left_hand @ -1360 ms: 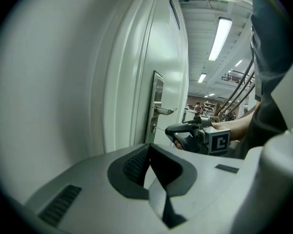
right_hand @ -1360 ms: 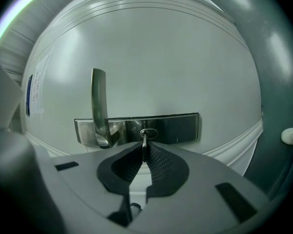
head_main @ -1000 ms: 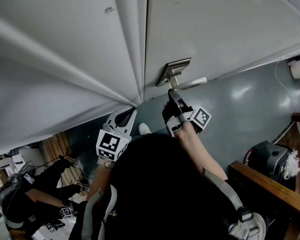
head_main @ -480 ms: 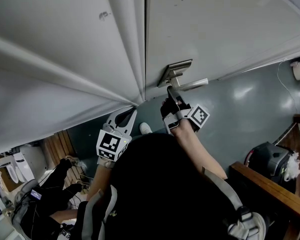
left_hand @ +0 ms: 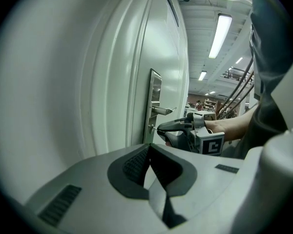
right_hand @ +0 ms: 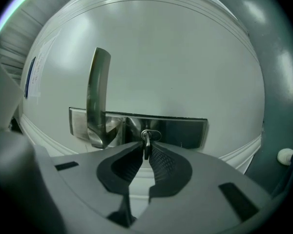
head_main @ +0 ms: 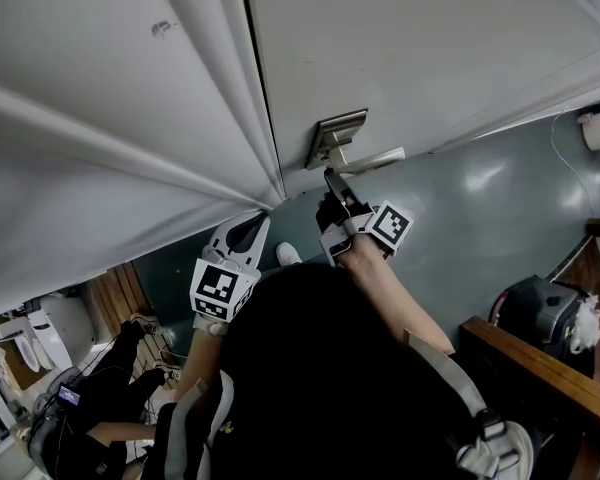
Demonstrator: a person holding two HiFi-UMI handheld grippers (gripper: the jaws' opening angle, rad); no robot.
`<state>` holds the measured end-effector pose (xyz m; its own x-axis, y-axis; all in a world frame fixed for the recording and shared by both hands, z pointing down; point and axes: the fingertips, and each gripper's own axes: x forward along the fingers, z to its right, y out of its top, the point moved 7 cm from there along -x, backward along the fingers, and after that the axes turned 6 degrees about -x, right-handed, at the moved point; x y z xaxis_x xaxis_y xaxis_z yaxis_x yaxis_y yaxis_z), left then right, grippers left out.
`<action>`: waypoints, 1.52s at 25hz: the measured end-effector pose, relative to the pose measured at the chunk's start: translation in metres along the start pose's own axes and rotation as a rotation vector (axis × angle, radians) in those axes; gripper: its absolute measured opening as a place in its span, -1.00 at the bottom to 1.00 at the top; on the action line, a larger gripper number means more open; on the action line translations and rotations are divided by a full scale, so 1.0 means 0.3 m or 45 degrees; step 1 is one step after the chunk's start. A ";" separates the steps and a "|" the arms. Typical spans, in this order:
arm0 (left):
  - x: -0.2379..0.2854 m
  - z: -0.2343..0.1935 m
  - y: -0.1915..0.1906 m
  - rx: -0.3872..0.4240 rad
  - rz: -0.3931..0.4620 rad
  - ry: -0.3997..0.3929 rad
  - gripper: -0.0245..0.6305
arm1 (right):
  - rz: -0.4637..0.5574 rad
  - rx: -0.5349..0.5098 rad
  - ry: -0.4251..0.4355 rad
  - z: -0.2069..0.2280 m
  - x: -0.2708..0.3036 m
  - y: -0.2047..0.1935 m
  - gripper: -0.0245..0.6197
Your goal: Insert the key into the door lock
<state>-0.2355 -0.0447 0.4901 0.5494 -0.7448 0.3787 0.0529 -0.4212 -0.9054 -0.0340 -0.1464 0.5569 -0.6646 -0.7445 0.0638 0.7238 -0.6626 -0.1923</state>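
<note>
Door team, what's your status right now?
Right gripper shut on key. Key tip at lock, apparently partway in. Left gripper shut, empty, clear of lock. Nothing blocking; handle alongside.

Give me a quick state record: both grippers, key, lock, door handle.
right gripper: shut on small metal key, key tip at the keyhole
key depth: cannot tell
lock: oval silver lock cylinder in brushed steel plate on white door
handle: silver lever handle, beside the cylinder, untouched
left gripper: shut, empty, apart from the lock
</note>
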 end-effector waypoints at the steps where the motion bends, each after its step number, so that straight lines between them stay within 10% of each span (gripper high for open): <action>1: 0.003 0.006 0.001 0.001 0.000 0.000 -0.90 | -0.013 -0.009 -0.005 0.000 -0.008 0.001 -0.82; 12: 0.076 0.110 0.043 0.007 0.024 -0.032 -0.90 | -0.121 -0.133 0.009 -0.028 -0.149 0.045 -0.82; 38: 0.297 0.409 0.217 0.078 0.106 -0.262 -0.90 | -0.107 -1.275 -0.105 -0.355 -0.580 0.320 -0.84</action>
<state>-0.0808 -0.0749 0.4412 0.7123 -0.6518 0.2604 0.0471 -0.3258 -0.9443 0.1313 -0.0716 0.4231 -0.6640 -0.7269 0.1754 0.1609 -0.3680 -0.9158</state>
